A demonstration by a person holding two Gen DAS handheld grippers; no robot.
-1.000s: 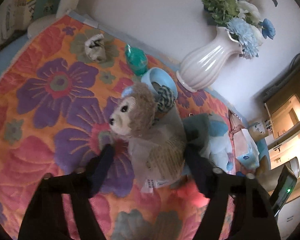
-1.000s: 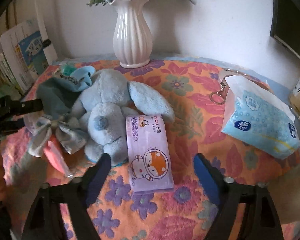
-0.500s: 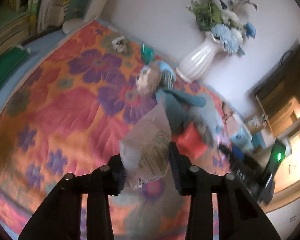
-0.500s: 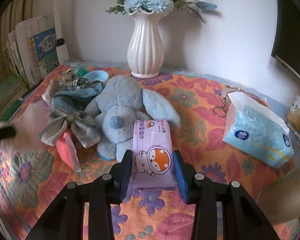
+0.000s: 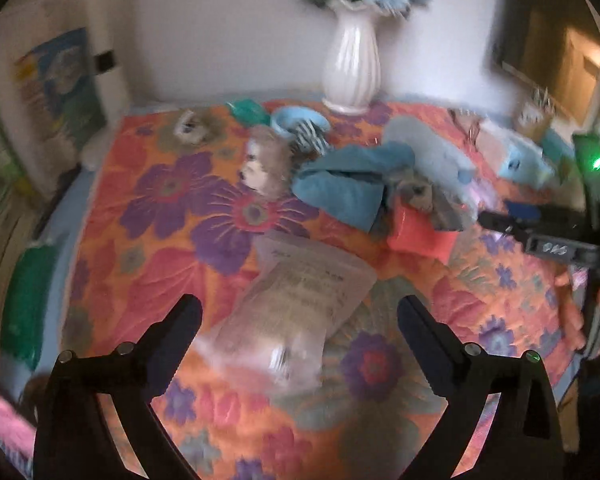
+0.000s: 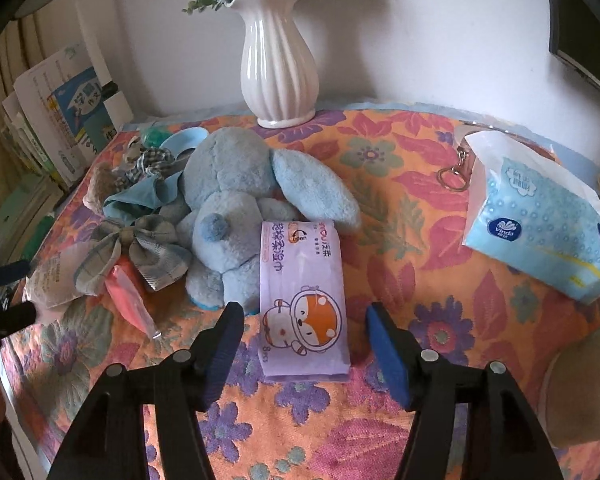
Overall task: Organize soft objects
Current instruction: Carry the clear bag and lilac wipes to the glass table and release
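The left gripper (image 5: 298, 316) has just opened wide, releasing a clear plastic pouch (image 5: 300, 300) onto the floral cloth in front of the blue plush (image 6: 236, 208). The right gripper (image 6: 304, 328), jaws just reopened, straddles the purple wipes pack (image 6: 304, 300) untouched; closing on it seems next.

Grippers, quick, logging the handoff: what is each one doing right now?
Left claw: open, just opened; clear packet lies loose between its fingers.
Right claw: open, just reopened; purple wipes pack between, not pressed.
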